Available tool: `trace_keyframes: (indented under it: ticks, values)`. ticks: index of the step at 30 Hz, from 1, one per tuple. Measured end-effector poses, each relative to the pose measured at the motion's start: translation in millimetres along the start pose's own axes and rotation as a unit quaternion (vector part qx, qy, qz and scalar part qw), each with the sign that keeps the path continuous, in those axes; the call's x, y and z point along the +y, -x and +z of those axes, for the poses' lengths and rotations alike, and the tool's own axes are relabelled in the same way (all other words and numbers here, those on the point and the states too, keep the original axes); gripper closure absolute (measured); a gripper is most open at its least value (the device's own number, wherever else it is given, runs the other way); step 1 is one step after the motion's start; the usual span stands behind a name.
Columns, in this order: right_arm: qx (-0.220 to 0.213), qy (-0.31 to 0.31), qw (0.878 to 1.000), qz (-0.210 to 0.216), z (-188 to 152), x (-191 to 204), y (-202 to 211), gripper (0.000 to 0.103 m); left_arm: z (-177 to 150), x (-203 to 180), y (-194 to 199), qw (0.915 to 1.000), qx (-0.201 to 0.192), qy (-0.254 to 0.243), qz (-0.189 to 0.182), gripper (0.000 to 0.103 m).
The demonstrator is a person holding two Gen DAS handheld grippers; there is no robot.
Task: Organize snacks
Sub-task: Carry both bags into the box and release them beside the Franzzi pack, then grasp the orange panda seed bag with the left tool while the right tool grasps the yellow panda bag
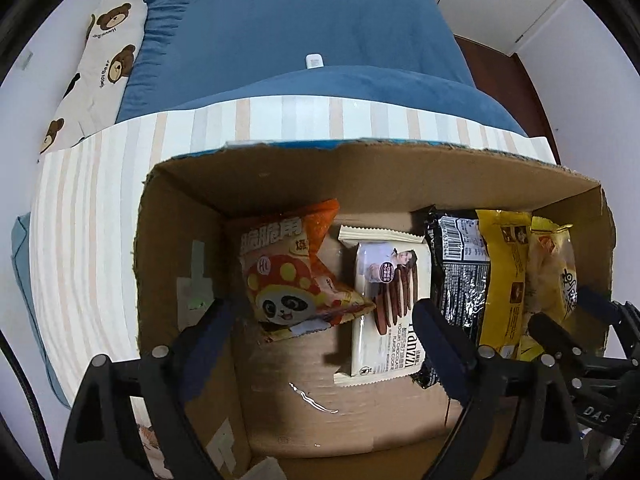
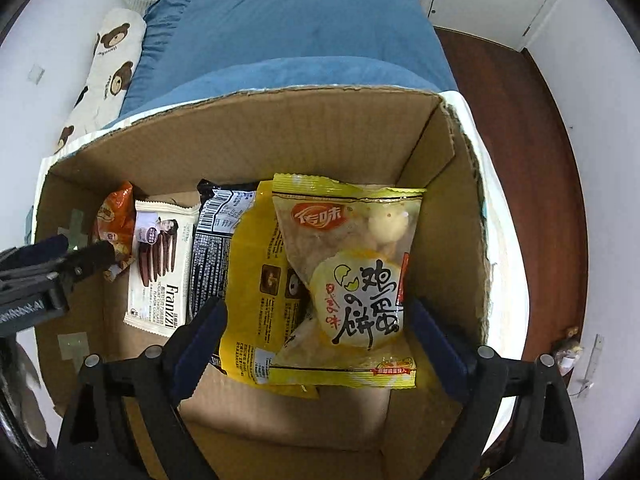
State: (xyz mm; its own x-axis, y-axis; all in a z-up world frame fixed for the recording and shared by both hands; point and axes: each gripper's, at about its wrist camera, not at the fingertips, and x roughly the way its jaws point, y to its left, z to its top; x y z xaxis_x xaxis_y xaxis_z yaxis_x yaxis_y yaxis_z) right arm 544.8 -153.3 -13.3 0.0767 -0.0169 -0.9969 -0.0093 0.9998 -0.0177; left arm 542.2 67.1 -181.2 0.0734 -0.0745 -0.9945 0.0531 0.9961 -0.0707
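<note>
Snacks lie side by side on the floor of the cardboard box (image 2: pixel 248 136): both tongs, left (image 1: pixel 324 320) and right (image 2: pixel 316 320), gape wide and empty above the orange panda bag (image 1: pixel 296 276) and yellow egg-cake bag (image 2: pixel 352 272), apparently just dropped in.

Both the left tool (image 1: pixel 326 314) and right tool (image 2: pixel 316 318) point straight down, jaws spread wide, gripping nothing.

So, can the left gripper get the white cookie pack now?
Probably yes: the left gripper is open above the cardboard box, and the white cookie pack lies uncovered, only its edges touching neighbouring packs.
</note>
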Motion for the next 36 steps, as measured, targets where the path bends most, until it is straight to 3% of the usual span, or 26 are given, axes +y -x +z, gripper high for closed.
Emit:
trace_keyframes:
  ticks: [7,23,36]
  values:
    - [-0.022,-0.012,1.000,0.007,-19.8,-7.6,20.7,0.008,-27.2,-5.3,12.1,0.9997,-0.022,0.008,-0.003,0.012]
    - [-0.143,0.027,0.989,-0.003,-90.2,16.3,124.0,0.008,-117.3,-7.8,108.9,0.9871,-0.160,0.003,0.011,0.012]
    - [-0.215,0.027,0.976,0.032,-166.4,16.5,207.6,0.008,-197.0,-8.8,175.2,0.9750,-0.220,0.008,-0.025,0.012]
